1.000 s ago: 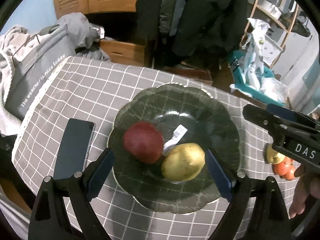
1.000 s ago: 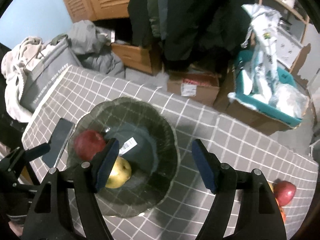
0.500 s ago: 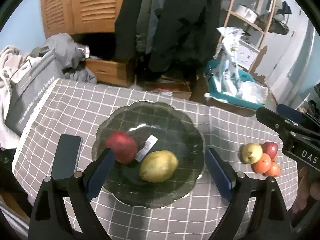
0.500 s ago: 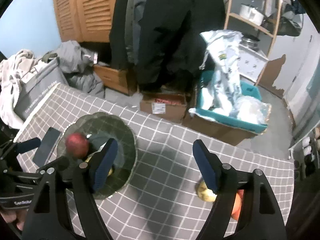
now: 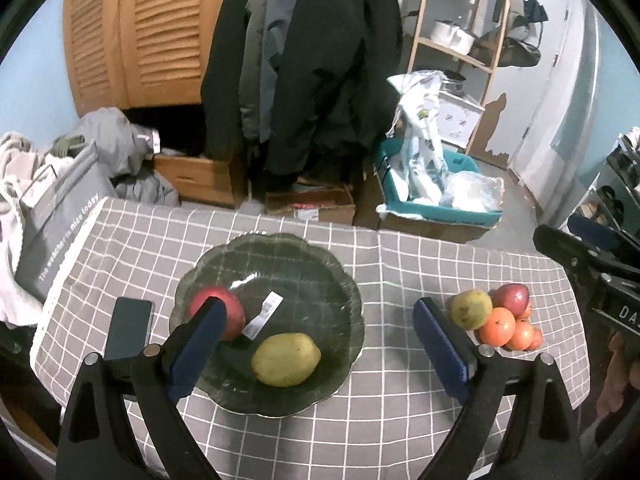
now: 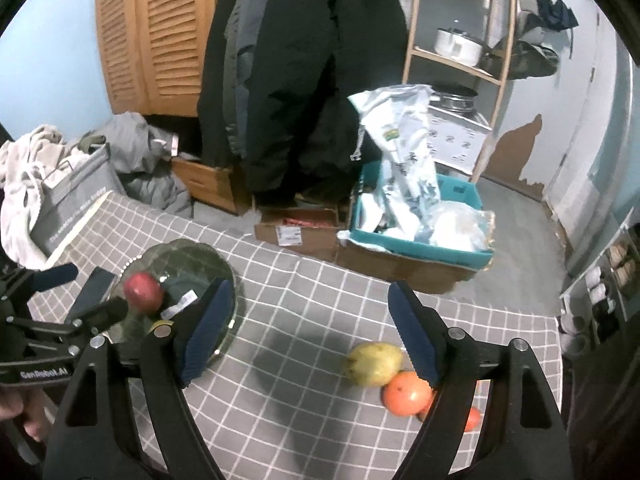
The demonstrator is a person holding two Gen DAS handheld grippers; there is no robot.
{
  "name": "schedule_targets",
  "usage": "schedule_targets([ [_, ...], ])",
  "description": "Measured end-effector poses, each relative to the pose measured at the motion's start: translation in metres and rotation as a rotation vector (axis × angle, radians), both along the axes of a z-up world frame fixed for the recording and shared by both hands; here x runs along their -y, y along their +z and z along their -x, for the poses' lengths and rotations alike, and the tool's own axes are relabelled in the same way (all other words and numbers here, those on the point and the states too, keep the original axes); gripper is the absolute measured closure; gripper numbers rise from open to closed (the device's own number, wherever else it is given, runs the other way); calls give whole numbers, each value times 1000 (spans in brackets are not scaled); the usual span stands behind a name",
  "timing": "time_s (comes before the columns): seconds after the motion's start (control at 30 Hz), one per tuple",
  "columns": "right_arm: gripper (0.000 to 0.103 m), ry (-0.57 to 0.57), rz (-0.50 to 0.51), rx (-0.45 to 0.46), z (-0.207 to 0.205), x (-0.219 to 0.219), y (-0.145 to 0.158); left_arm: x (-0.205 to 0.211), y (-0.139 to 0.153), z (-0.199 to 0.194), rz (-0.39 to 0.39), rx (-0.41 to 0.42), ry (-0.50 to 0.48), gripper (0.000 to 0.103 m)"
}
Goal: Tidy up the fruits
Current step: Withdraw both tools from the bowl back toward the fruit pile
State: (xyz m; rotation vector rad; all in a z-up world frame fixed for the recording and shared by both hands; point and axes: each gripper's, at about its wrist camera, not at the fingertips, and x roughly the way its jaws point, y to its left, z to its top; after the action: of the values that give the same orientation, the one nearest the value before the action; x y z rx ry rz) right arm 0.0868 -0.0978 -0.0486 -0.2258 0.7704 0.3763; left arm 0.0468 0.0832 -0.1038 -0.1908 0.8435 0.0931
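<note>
Grey checked cloth (image 5: 400, 264) covers the table across the lower half of both views, with coats (image 5: 320, 60) hanging at the top centre and a louvred cupboard (image 5: 136, 32) at the upper left. Your left gripper (image 5: 320, 346) fills the bottom of its view, jaws opening wide with nothing pressed between them; below it, at centre left, sits the dark glass bowl (image 5: 344, 280). Inside the bowl you've got a red apple (image 5: 228, 312) on the left, a yellow pear (image 5: 286, 358) lower down and a white label (image 5: 264, 314) between them. A phone (image 5: 130, 326) lies just left of the bowl. Over at the right of that view the loose pile waits on the cloth: a green pear (image 5: 472, 308), a red fruit (image 5: 512, 296) and oranges (image 5: 498, 326) bunched together. Your right gripper (image 6: 310, 326) is opening too, nothing between its pads, just cloth below. In its view the pile sits at the lower right, the green pear (image 6: 374, 362) touching an orange (image 6: 406, 394), partly hidden behind the right finger. The bowl (image 6: 224, 270) shows at the left, well apart from the pile.
</note>
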Motion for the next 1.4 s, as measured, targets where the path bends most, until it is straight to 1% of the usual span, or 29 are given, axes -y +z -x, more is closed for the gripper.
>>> schedule_targets([
  [0.03,23,-6,-2,3,1,4,2,3,3,1,-3,12,-3,3],
  [0.07,23,-11,-4,5,3,9,3,6,7,2,-7,23,-7,2],
  [0.27,22,-42,-16,23,11,35,14,25,22,4,-33,65,-44,2],
  [0.5,22,-90,-26,46,22,68,23,48,32,2,-49,90,-91,1],
  [0.77,20,-142,-29,77,33,106,30,73,39,-1,-41,108,-139,1],
  [1.0,19,-204,-28,89,38,146,29,94,38,-8,-35,100,-184,1],
  [1.4,19,-313,-51,37,36,203,9,130,24,-24,-54,57,-248,1],
])
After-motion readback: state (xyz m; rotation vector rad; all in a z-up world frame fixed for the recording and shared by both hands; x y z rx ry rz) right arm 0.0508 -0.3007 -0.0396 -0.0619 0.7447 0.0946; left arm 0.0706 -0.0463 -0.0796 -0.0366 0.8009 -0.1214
